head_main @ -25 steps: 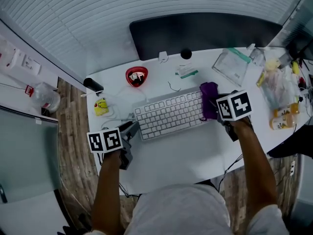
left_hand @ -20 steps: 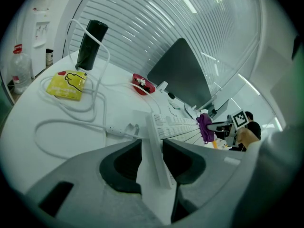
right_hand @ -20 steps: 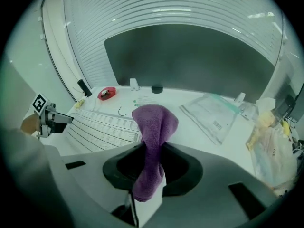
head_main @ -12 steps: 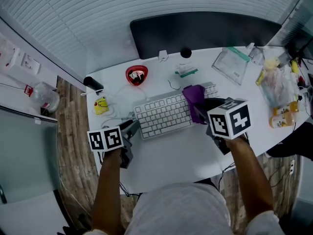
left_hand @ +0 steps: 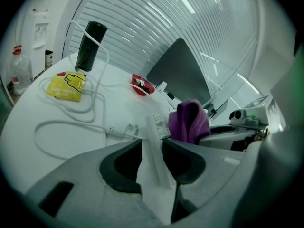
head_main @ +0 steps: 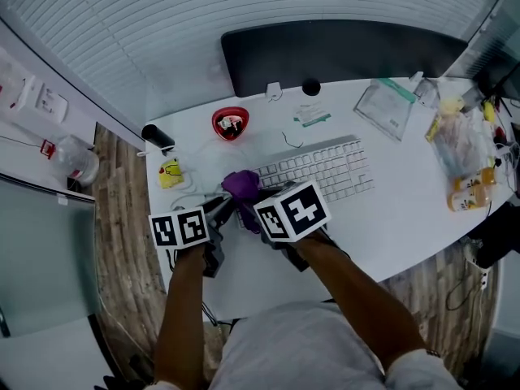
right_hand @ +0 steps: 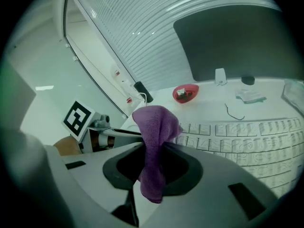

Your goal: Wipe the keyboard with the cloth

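While blinds (head_main: 162, 31) back the white desk (head_main: 398, 218), left tool (left_hand: 153, 148) pinches keyboard (head_main: 325, 169), right tool (right_hand: 153, 163) cloth (head_main: 241, 184).

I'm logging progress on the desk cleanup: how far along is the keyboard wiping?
Done: the purple cloth is pinched in the right gripper, and over the last second it moved from the right end of the white keyboard to its left end. In hand: the left gripper clamps the keyboard's left edge. Left: probably further passes; no dirt is visible to judge by.
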